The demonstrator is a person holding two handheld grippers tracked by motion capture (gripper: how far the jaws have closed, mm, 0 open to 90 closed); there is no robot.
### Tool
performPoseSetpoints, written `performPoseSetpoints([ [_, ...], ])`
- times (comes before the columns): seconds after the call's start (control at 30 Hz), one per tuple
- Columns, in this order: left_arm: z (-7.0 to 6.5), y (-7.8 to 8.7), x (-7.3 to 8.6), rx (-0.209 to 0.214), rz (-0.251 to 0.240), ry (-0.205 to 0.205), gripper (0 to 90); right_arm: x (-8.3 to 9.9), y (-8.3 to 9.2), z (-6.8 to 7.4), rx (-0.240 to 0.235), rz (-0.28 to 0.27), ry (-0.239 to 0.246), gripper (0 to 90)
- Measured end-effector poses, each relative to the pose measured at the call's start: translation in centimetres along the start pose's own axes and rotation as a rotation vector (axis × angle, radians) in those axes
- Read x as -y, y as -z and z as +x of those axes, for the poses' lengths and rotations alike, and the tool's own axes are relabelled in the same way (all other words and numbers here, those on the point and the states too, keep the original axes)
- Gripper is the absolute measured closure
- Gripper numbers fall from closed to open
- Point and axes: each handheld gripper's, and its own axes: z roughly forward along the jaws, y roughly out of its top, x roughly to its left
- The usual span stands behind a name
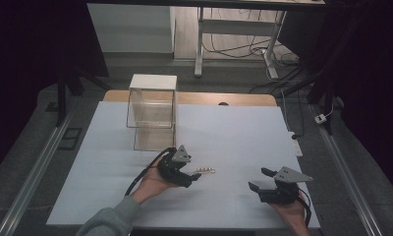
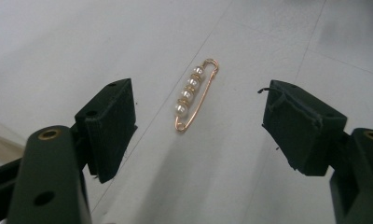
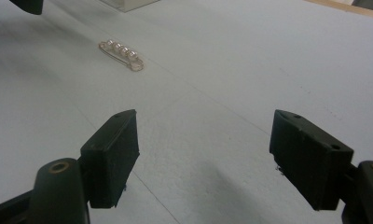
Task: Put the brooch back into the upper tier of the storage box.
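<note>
We are at the approach step: the left gripper (image 1: 197,176) is lined up on the pin (image 2: 194,93), a gold safety pin strung with four pearls, lying flat on the desk (image 1: 234,132) just ahead of its jaws. In the left gripper view the jaws stand spread wide, one on each side of the pin, neither touching it. The right gripper (image 1: 259,180) hovers well apart to the right, its jaws spread and empty. A clear box (image 1: 152,110) stands behind the pin. Next, we judge, the left jaws must drop to the desk and close across the thin wire; it lies flat, so it may slip. We can read no brand, label or writing anywhere.
</note>
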Motion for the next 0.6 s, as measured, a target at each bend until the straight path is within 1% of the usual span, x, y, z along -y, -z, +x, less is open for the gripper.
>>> performPoseSetpoints([
  [0.13,0.1,-0.6,-0.2,0.011,0.01,0.004,26.0,0.0,0.0,0.0,0.001,0.0,0.0,23.5],
  [0.27,0.1,-1.1,-0.6,0.018,0.02,-0.002,26.2,0.0,0.0,0.0,0.0,0.001,-0.001,23.6],
  [0.43,0.2,-1.8,-0.9,0.021,0.022,0.007,26.4,0.1,0.0,0.0,0.0,0.002,0.001,23.5],
  [0.57,0.3,-2.3,-1.1,0.027,0.029,0.003,27.0,0.1,0.0,0.0,-0.002,-0.001,-0.001,23.6],
  [0.6,0.3,-2.4,-1.1,0.022,0.026,0.0,27.5,0.1,-0.1,0.0,-0.002,-0.001,-0.001,23.6],
])
